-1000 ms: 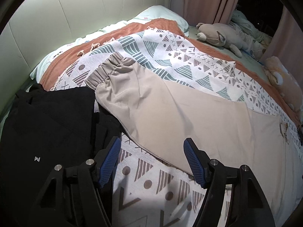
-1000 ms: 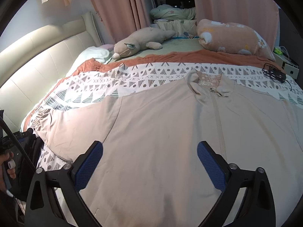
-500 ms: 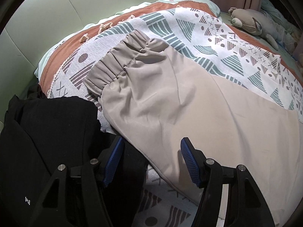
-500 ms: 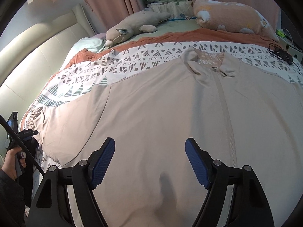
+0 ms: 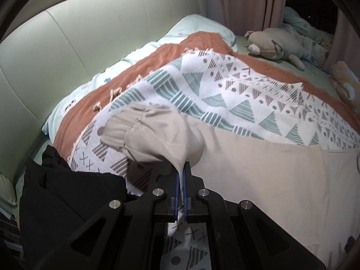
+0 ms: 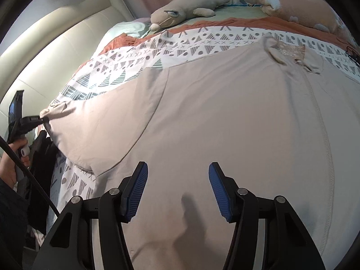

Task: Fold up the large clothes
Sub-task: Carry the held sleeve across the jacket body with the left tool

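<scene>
Left wrist: fingers (image 5: 181, 175) pinch the jacket sleeve (image 5: 157, 135); right fingers (image 6: 177, 189), closing, seemingly just above the jacket (image 6: 225, 112).

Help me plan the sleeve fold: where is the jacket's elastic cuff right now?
In the left wrist view the elastic cuff lies left of centre on the patterned blanket, just beyond the left gripper, which pinches the sleeve beside it.

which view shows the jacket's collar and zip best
The right wrist view. The beige jacket lies spread across it, with the collar and the zip line in plain sight. The left wrist view shows only the sleeve, pinched in the left gripper, and part of the body; no collar or zip.
</scene>
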`<control>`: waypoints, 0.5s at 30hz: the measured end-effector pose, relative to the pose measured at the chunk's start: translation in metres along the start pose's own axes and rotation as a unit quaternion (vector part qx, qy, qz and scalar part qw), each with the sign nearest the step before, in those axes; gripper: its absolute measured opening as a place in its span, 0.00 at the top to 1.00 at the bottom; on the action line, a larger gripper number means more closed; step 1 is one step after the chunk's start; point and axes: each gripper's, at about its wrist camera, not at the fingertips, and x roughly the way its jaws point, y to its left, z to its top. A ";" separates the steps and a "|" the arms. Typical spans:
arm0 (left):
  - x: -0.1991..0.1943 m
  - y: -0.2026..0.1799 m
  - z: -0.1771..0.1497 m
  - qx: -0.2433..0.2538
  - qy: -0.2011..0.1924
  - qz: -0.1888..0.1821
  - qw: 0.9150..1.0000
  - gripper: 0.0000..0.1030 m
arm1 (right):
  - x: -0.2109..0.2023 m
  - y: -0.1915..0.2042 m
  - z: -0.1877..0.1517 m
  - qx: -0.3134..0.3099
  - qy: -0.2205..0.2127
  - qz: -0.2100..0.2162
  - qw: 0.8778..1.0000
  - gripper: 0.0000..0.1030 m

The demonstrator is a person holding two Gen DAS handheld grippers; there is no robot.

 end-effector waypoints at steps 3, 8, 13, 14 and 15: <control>-0.031 -0.007 0.010 0.006 -0.024 -0.027 0.999 0.95 | 0.018 0.016 0.000 -0.006 0.017 0.027 0.999 0.59; -0.080 -0.021 0.020 0.021 -0.056 -0.066 0.996 0.96 | 0.056 0.042 -0.002 -0.016 0.059 0.061 0.996 0.66; -0.120 -0.040 0.026 0.034 -0.077 -0.101 0.991 0.96 | 0.089 0.050 0.003 -0.021 0.080 0.065 0.995 0.77; -0.128 -0.044 0.027 0.038 -0.082 -0.111 0.990 0.96 | 0.098 0.051 0.004 -0.022 0.086 0.060 0.994 0.82; -0.135 -0.048 0.027 0.040 -0.085 -0.119 0.988 0.96 | 0.106 0.053 0.006 -0.020 0.091 0.060 0.994 0.83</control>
